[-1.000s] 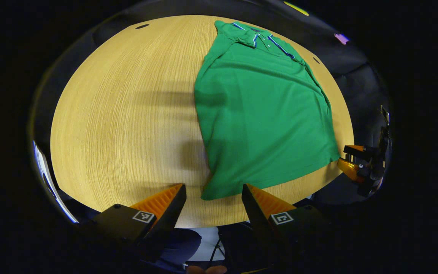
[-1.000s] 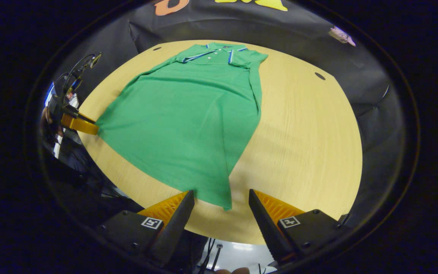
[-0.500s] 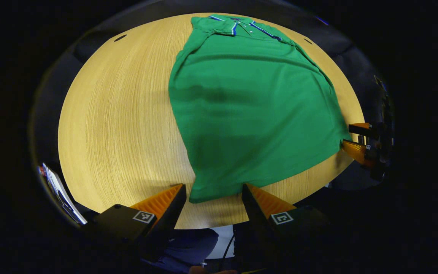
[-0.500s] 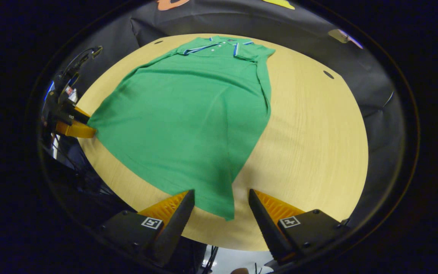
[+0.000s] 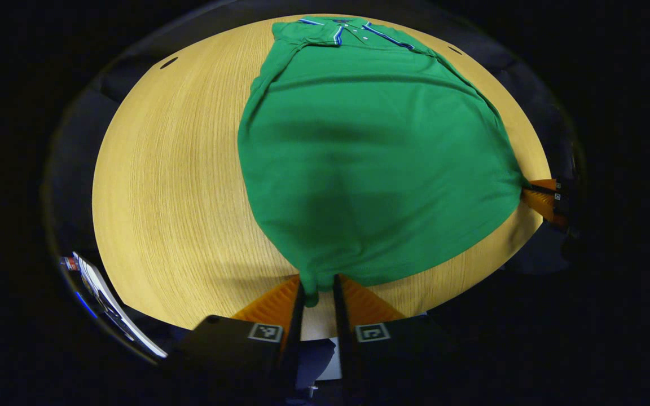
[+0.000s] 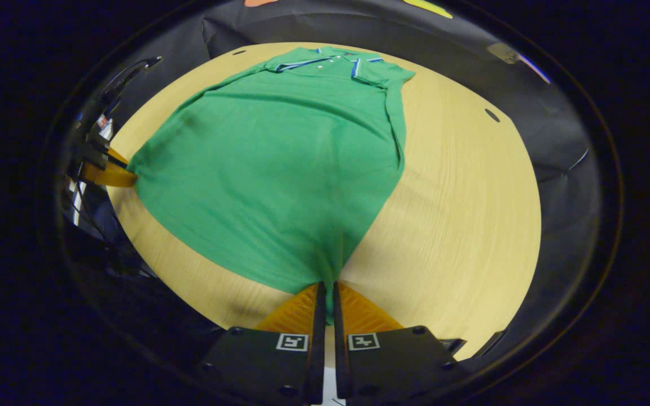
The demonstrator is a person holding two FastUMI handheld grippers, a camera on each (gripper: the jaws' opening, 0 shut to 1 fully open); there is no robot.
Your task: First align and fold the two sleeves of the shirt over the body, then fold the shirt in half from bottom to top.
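A green polo shirt (image 5: pixel 370 146) with blue-and-white collar trim lies flat on the round wooden table (image 5: pixel 178 169), collar at the far side, sleeves folded in. My left gripper (image 5: pixel 318 290) is shut on the shirt's near bottom-left corner. In the right gripper view the shirt (image 6: pixel 280 163) spreads away from me, and my right gripper (image 6: pixel 328 293) is shut on its bottom-right corner. The right gripper (image 5: pixel 536 194) appears at the right edge in the left gripper view, pinching the hem. In the right gripper view the left gripper (image 6: pixel 119 172) holds the other corner at the left.
Bare table wood (image 6: pixel 460 214) stretches to the right of the shirt in the right gripper view, and to the left of it in the left gripper view. Black cloth (image 6: pixel 556 141) surrounds the table. Small dark holes (image 6: pixel 492 115) mark the tabletop near its rim.
Both grippers were open around the bottom corners of the shirt; they have moved forward and shut on those corners. The hem now bunches at each grip.
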